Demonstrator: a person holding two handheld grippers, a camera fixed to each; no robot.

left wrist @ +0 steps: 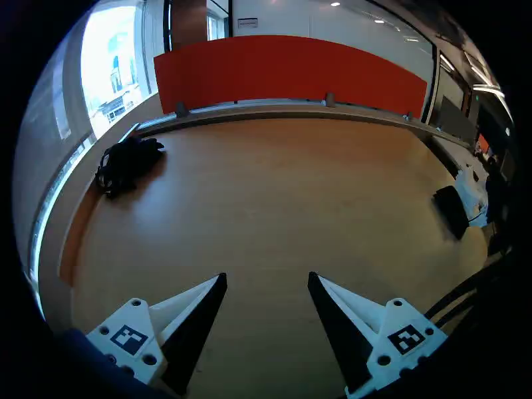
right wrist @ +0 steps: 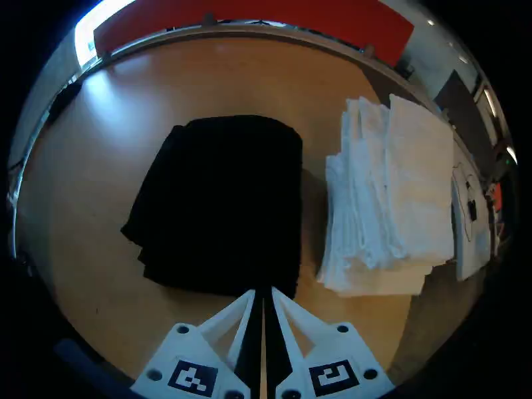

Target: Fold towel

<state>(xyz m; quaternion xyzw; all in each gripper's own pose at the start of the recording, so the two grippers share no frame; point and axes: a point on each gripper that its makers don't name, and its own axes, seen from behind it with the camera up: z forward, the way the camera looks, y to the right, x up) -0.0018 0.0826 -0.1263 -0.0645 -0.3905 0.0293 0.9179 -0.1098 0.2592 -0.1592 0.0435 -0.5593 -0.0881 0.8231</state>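
Observation:
A black towel (right wrist: 219,199), folded into a thick rectangle, lies on the wooden table (right wrist: 93,166) in the right gripper view. Just right of it sits a stack of folded white towels (right wrist: 392,199). My right gripper (right wrist: 264,296) is shut, and its tips meet at the black towel's near edge. I see no cloth between them. In the left gripper view my left gripper (left wrist: 266,279) is open above bare table (left wrist: 279,193), with nothing between its fingers.
A black bag (left wrist: 126,163) lies at the table's far left by the window. A red partition (left wrist: 286,70) runs along the far edge. A dark flat object (left wrist: 452,209) and cables sit at the right edge. White sheets (right wrist: 475,233) lie beyond the white stack.

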